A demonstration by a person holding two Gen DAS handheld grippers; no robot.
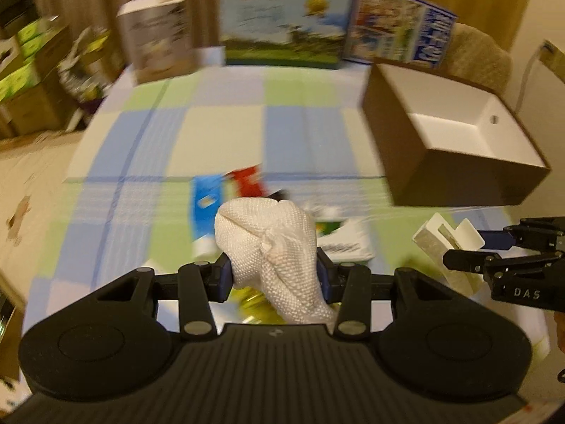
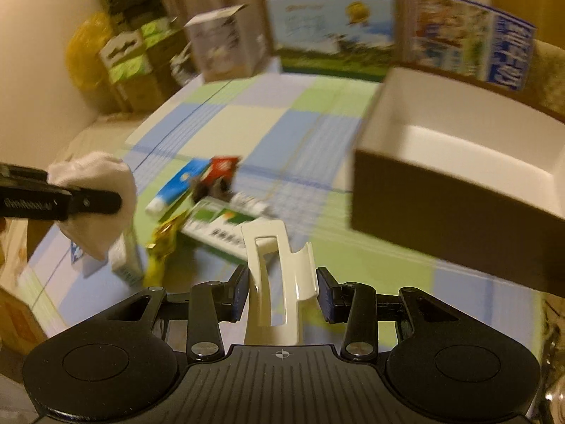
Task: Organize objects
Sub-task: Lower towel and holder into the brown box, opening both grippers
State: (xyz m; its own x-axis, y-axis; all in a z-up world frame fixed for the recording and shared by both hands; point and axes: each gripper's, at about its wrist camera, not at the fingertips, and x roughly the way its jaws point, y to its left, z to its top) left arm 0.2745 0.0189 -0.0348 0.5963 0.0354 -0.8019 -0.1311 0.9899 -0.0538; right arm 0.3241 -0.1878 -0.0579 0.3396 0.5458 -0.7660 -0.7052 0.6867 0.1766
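My left gripper point(image 1: 274, 275) is shut on a white woven cloth bundle point(image 1: 272, 243) and holds it above the checked tablecloth; the bundle also shows in the right wrist view point(image 2: 95, 190). My right gripper point(image 2: 282, 291) is shut on a cream plastic clip-like piece point(image 2: 272, 275), which also shows in the left wrist view point(image 1: 448, 236). A brown open box with a white inside point(image 1: 455, 137) stands at the right, also in the right wrist view point(image 2: 459, 176). A pile of small packets lies mid-table: a blue tube point(image 2: 176, 187), a red packet point(image 2: 222, 169), a green-white box point(image 2: 219, 229), a gold wrapper point(image 2: 162, 243).
Three tall printed boxes point(image 1: 282, 21) stand along the table's far edge. Stacked green cartons point(image 2: 130, 60) and a yellow bag point(image 2: 84, 49) stand off the table at the left. A small white carton point(image 2: 127, 261) stands near the front left. Both views are motion-blurred.
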